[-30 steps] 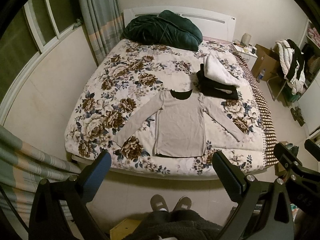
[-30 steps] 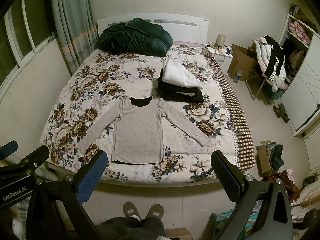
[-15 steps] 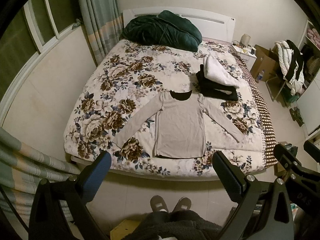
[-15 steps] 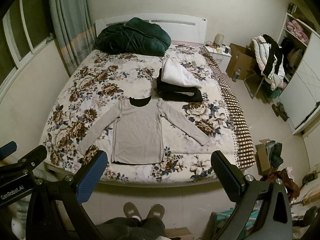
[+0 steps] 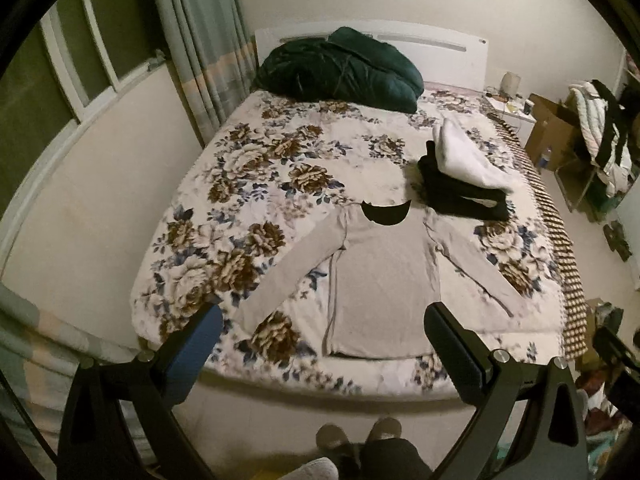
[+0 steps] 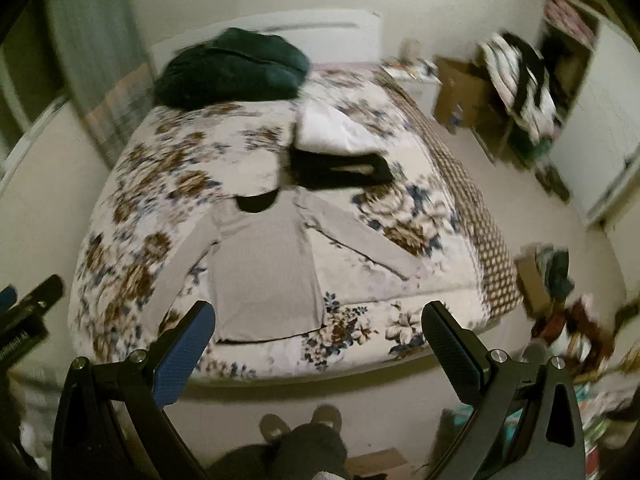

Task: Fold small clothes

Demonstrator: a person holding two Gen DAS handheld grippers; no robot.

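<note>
A grey long-sleeved top (image 5: 384, 280) lies flat on the flowered bed cover (image 5: 256, 184), sleeves spread, hem toward me. It also shows in the right wrist view (image 6: 264, 272). A stack of folded clothes, white on black (image 5: 464, 176), sits beyond its right shoulder and also shows in the right wrist view (image 6: 340, 152). My left gripper (image 5: 324, 332) is open and empty, held above the bed's foot edge. My right gripper (image 6: 318, 328) is open and empty, above the same edge, to the right of the top's hem.
A dark green duvet (image 5: 340, 68) is bunched at the headboard. A curtain and window (image 5: 196, 40) are on the left. A cardboard box (image 5: 548, 136), a chair with clothes (image 5: 604, 136) and floor clutter (image 6: 560, 292) stand right of the bed. My feet (image 5: 360, 436) are at the bed's foot.
Both grippers have moved forward toward the bed, so the top looks larger. The right wrist view has swung and is blurred by motion. Both stay open.
</note>
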